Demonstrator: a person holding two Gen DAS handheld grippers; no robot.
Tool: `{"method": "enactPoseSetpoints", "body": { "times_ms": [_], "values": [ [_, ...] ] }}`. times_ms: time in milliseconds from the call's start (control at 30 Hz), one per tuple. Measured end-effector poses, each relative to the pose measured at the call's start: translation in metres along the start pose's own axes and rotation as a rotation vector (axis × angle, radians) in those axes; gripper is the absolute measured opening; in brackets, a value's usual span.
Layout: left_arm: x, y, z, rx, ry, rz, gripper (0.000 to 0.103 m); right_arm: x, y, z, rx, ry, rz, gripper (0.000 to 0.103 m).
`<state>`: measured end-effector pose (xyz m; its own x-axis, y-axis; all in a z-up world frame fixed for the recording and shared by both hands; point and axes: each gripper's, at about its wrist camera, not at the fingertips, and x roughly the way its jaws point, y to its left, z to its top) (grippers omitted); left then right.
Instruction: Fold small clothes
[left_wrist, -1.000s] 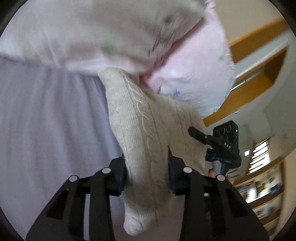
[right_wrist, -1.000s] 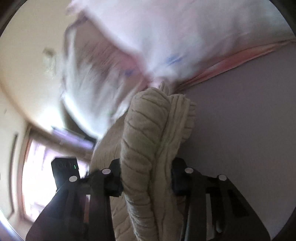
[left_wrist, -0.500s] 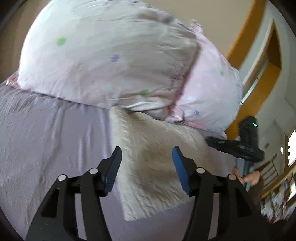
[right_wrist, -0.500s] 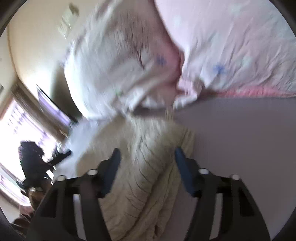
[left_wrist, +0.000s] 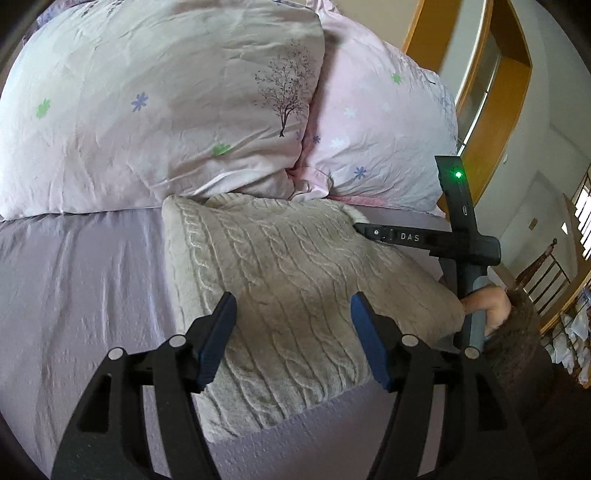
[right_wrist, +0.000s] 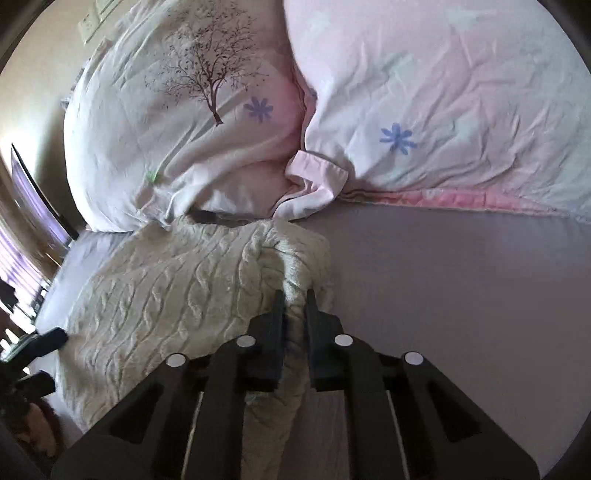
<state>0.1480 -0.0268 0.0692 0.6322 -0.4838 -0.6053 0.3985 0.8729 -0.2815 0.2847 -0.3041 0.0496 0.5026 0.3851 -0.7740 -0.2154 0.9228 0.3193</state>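
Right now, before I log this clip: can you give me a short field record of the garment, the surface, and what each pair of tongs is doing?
garment: cream cable-knit sweater, lying folded on the bed
surface: lilac bed sheet
behind garment: two pale pink floral pillows, side by side, touching the sweater's far edge
left tongs: open, straddling the sweater's near part, blue pads clear of the knit
right tongs: shut on a bunched corner of the sweater
fold status: not yet released by the right tongs

Soft daylight, sharp at centre; fisheye bending and dark corners. Right wrist view: window (right_wrist: 14, 236) glare at 9 o'clock.
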Motion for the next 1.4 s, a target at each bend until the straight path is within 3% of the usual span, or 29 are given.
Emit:
{"method": "enactPoseSetpoints", "body": {
  "times_ms": [67,167,233,300,367,400,533,567,600,633,700,767,867,967,1100,1200,1400],
  "values": [
    [-0.012,0.002,-0.002,-0.023,-0.011,-0.005,0.066,-0.025,-0.009,0.003,0.053,-0.05,0.022,0.022],
    [-0.041,0.011,-0.013,-0.04,-0.045,0.033,0.079,-0.071,-0.011,0.0,0.097,-0.135,0.106,0.052],
    [-0.052,0.015,-0.022,-0.04,-0.045,0.07,0.083,-0.089,0.007,-0.013,0.054,-0.11,0.194,0.054],
    [-0.057,0.019,-0.031,-0.053,-0.028,0.084,0.085,-0.081,0.027,-0.027,0.005,-0.022,0.245,0.054],
    [-0.056,0.02,-0.039,-0.071,-0.004,0.081,0.086,-0.055,0.043,-0.041,-0.028,0.082,0.208,0.054],
    [-0.055,0.02,-0.042,-0.073,0.005,0.086,0.088,-0.035,0.047,-0.05,-0.051,0.145,0.128,0.054],
    [-0.047,0.012,-0.053,-0.062,0.045,0.147,0.095,-0.05,0.067,-0.055,-0.112,0.068,0.026,0.055],
    [-0.044,0.009,-0.056,-0.056,0.058,0.181,0.098,-0.059,0.07,-0.056,-0.122,0.039,0.019,0.067],
    [-0.042,0.007,-0.058,-0.051,0.065,0.206,0.1,-0.078,0.075,-0.063,-0.134,-0.02,0.001,0.09],
    [-0.04,0.006,-0.06,-0.045,0.07,0.232,0.101,-0.088,0.074,-0.067,-0.136,-0.052,-0.013,0.101],
    [-0.034,0.005,-0.064,-0.035,0.09,0.279,0.101,-0.115,0.074,-0.084,-0.133,-0.132,-0.037,0.102],
    [-0.027,0.005,-0.066,-0.031,0.114,0.295,0.101,-0.124,0.073,-0.096,-0.113,-0.151,-0.057,0.102],
    [-0.02,0.005,-0.069,-0.026,0.146,0.317,0.101,-0.119,0.07,-0.115,-0.06,-0.102,-0.164,0.102],
    [-0.014,0.006,-0.073,-0.026,0.171,0.33,0.101,-0.088,0.073,-0.125,-0.058,0.032,-0.141,0.102],
    [-0.007,0.008,-0.075,-0.022,0.21,0.382,0.101,-0.054,0.08,-0.125,-0.049,0.126,-0.195,0.102],
    [-0.004,0.003,-0.077,0.007,0.225,0.413,0.101,-0.045,0.089,-0.126,-0.08,0.126,-0.268,0.102],
    [-0.004,0.004,-0.076,0.001,0.224,0.408,0.101,-0.044,0.089,-0.123,-0.084,0.123,-0.266,0.102]
  ]
}}
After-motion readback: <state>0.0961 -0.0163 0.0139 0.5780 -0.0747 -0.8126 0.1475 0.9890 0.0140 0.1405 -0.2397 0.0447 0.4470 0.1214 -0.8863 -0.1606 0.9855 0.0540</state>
